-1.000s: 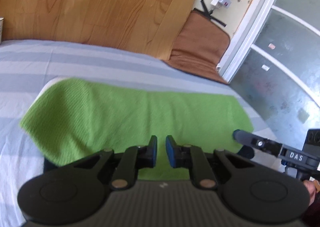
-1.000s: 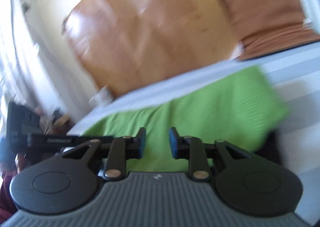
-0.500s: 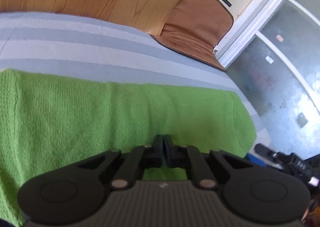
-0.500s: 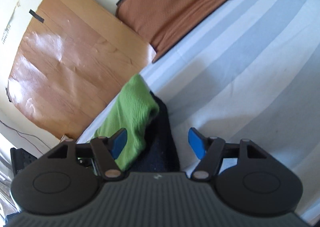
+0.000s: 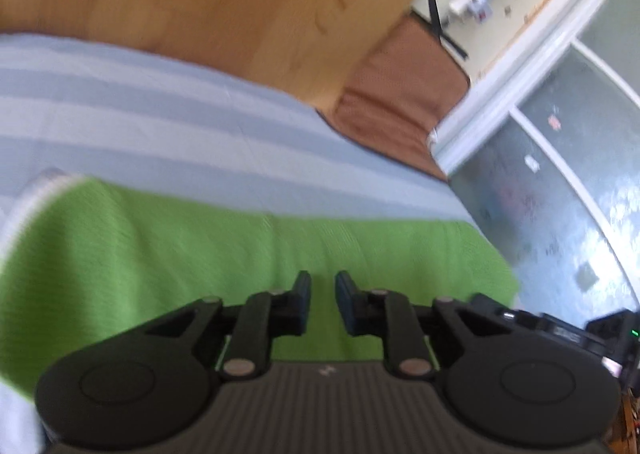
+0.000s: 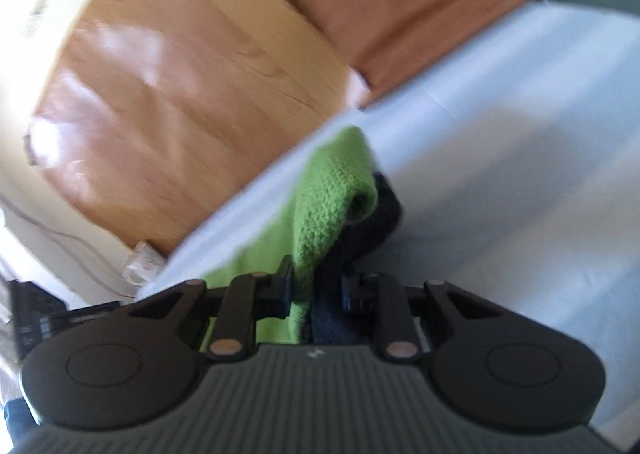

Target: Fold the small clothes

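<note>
Green knit garment (image 5: 208, 254) lies flat on the striped bed (image 5: 160, 122), long axis running left-right across the left wrist view, one layer folded over itself with a soft crease down the middle. A white ribbed edge shows at its far-left end. A dark navy piece (image 6: 360, 238) sits under or inside it at the right end; I can't tell which.

Right gripper (image 6: 316, 290) has just been closing and now pinches that right end: green knit and navy layer both sit between the jaws, which stand narrow with the pads pressing the fabric. The grabbed end is bunched and lifted into a small peak, so that corner is off the bed.

Left gripper (image 5: 322, 304) has just been opening a little; jaws stand narrowly apart with nothing between them. It hovers over the near long edge, roughly mid-length, garment directly ahead and below.

Key relation: the right hand owns the end, so any fold will likely go along the long axis, right end carried leftward over the body. The left hand is nearer the middle and well placed to pin or grab the near edge.

Fabric is a chunky, limp knit; it will probably sag and drag the navy layer along.
</note>
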